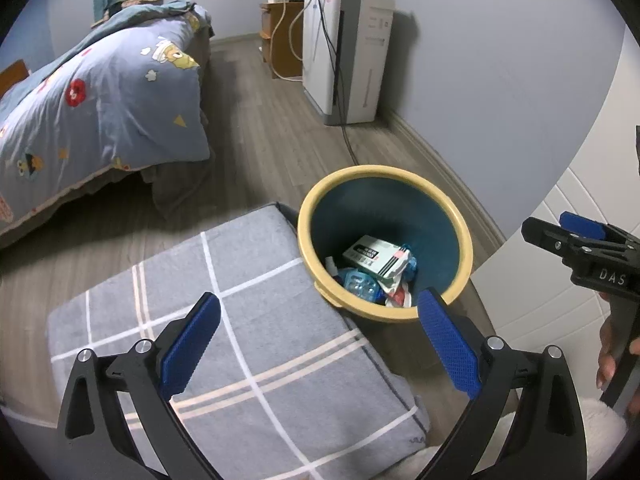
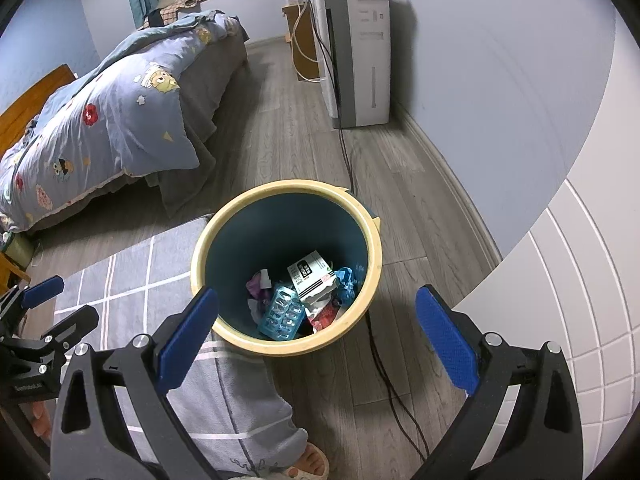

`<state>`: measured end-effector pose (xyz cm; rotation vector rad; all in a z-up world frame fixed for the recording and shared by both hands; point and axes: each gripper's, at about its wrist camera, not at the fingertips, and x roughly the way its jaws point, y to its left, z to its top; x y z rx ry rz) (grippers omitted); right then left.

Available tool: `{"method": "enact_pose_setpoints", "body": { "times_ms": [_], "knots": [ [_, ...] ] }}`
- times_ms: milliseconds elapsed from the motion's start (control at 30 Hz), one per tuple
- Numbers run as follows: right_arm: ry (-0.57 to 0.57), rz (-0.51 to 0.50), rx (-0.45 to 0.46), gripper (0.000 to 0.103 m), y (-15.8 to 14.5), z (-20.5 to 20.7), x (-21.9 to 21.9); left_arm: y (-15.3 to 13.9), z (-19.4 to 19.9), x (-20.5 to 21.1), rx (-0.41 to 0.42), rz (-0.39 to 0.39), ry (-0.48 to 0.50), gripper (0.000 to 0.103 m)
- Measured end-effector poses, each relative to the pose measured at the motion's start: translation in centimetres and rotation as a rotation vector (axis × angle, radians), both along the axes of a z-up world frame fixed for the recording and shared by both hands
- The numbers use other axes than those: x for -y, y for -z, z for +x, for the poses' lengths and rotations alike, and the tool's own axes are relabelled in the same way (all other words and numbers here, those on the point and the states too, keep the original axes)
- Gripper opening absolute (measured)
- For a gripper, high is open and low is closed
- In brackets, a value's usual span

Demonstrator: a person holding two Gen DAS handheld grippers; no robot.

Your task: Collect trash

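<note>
Both grippers are in my hands and both are empty. My left gripper [image 1: 320,336] has its blue pads spread wide apart, with nothing between them. My right gripper [image 2: 316,332] is spread wide in the same way.

Just ahead of my right gripper, a little below it, stands the trash bin [image 2: 374,264] on the wooden floor [image 2: 280,140]. It has a yellow rim and a dark blue inside. From my left gripper the bin [image 1: 308,208] is ahead and slightly to the right, and my right fingertip [image 1: 436,312] in this view overlaps its near rim.

Inside the bin I see the trash: a white box with black print [image 2: 310,272], a light blue blister pack [image 2: 282,314] nearer to me, a crumpled blue wrapper [image 2: 346,280] to the right of the box, and some red and purple pieces that I cannot identify.

Under my left gripper lies a grey checked cushion [image 1: 240,320]; its corner touches the left side of the bin. A black cable [image 2: 384,368] runs on the floor, passing the right side of the bin.

Far ahead stands a white appliance [image 2: 360,52] against the wall. Ahead to the left is a bed with a blue patterned quilt [image 2: 112,120]. At the bottom of the right wrist view I see my foot in a sandal [image 2: 310,464].
</note>
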<state>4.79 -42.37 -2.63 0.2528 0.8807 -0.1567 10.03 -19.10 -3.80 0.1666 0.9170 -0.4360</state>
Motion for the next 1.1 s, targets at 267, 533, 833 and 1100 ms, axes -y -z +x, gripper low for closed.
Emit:
{"method": "enact_pose_setpoints", "body": {
  "times_ms": [267, 533, 833, 1100],
  "knots": [
    [-0.001, 0.000, 0.000, 0.097, -0.01, 0.00, -0.06, -0.10, -0.05, 0.21, 0.001, -0.001, -0.002, 0.098],
    [-0.002, 0.001, -0.001, 0.097, -0.01, -0.03, -0.14, -0.07, -0.09, 0.37, 0.001, -0.001, -0.002, 0.098],
    [-0.002, 0.002, -0.002, 0.097, 0.01, -0.06, -0.21, -0.12, -0.06, 0.47, 0.013, 0.003, -0.016, 0.098],
    [-0.004, 0.001, -0.003, 0.097, 0.08, -0.10, -0.49, -0.15, -0.27, 0.56, 0.018, 0.007, -0.004, 0.098]
  ]
}}
